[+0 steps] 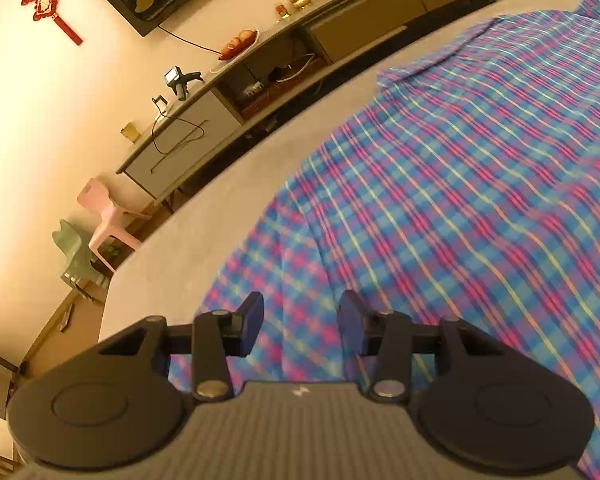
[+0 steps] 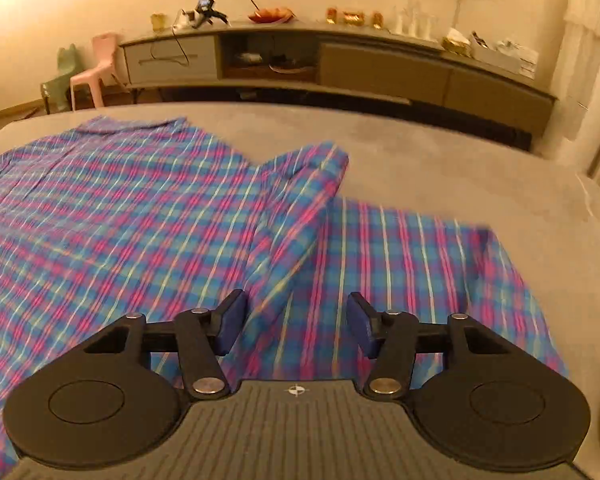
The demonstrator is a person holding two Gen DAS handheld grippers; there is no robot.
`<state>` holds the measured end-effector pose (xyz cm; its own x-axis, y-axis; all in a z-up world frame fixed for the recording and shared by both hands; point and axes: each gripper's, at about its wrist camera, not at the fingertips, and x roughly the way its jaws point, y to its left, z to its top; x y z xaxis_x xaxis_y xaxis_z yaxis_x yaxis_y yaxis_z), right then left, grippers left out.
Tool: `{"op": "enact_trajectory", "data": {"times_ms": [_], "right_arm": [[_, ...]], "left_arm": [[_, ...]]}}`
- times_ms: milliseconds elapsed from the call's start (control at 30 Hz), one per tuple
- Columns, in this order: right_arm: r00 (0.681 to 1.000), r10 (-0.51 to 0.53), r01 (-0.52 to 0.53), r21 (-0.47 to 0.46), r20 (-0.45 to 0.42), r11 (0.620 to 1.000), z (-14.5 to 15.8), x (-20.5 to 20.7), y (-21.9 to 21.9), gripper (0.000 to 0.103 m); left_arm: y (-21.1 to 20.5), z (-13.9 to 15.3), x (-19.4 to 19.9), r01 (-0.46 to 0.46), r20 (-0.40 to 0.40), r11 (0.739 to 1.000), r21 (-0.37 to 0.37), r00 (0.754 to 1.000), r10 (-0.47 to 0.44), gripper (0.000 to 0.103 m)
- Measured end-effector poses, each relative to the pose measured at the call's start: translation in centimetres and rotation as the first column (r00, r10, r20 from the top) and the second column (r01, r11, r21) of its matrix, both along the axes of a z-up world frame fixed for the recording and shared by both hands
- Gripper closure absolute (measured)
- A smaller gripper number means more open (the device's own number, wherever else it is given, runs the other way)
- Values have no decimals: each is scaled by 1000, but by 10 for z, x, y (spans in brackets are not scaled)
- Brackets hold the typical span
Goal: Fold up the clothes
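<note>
The shirt [image 2: 120, 208] is spread on the bed [image 2: 440, 152], a sleeve [image 2: 300, 200] folded inward mid-frame. Both tongs [image 1: 300, 326] [image 2: 296, 324] are held apart, empty; another edge must be gripped.

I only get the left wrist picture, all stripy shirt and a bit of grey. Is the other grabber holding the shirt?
Observer: No. The right gripper is open, above the plaid shirt, pinching nothing.
Operator: Is the shirt flat over there?
Observer: Not quite. A sleeve lies folded inward across the body.
Operator: Does it hang off the grey thing?
Observer: On that side, no. The shirt's edge stops short, and bare grey surface shows beyond it.
</note>
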<state>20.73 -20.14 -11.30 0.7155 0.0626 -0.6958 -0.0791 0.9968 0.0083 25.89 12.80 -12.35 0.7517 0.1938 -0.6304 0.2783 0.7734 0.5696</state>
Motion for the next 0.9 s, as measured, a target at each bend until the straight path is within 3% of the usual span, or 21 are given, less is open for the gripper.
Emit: {"op": "enact_trajectory", "data": {"times_ms": [167,300,367,467,567,633,667,733,833,900], "right_arm": [[998,-39,40,-12,46,999,-10,40,-12,43],[985,-157,159,-20,74,987,-16,54,-36,38],[979,-189,193,-50,74,980,-14,55,-42,38],[981,-180,189,-145,77,971,1,46,-39,39],[995,-43,52,-86,94,995,35,15,-7,38],[993,96,-94,-32,63,995,49,-11,26,38],[981,190,-190,-4,28,982,51,-26,48,38],[923,381,-379,49,-59,924,47,-60,96,38],[854,501,-504,16,-141,864,31,-106,150,38],[843,507,-512,23,-180,859,21,-136,163,38]], "left_arm": [[-26,-10,64,-31,47,996,86,999,27,66],[-43,-27,105,-103,109,970,222,991,80,66],[-49,-26,108,-125,108,959,253,989,101,65],[-51,4,68,-75,104,987,144,993,60,65],[-50,34,-7,47,89,999,24,995,-49,54],[-45,35,-55,129,32,992,6,991,-129,53],[-42,33,-78,166,-1,986,3,986,-166,53],[-36,29,-122,228,-61,974,-5,972,-228,53],[-20,16,-147,186,-61,982,-12,981,-187,57],[-9,8,-164,158,-62,987,-16,985,-159,57]]}}
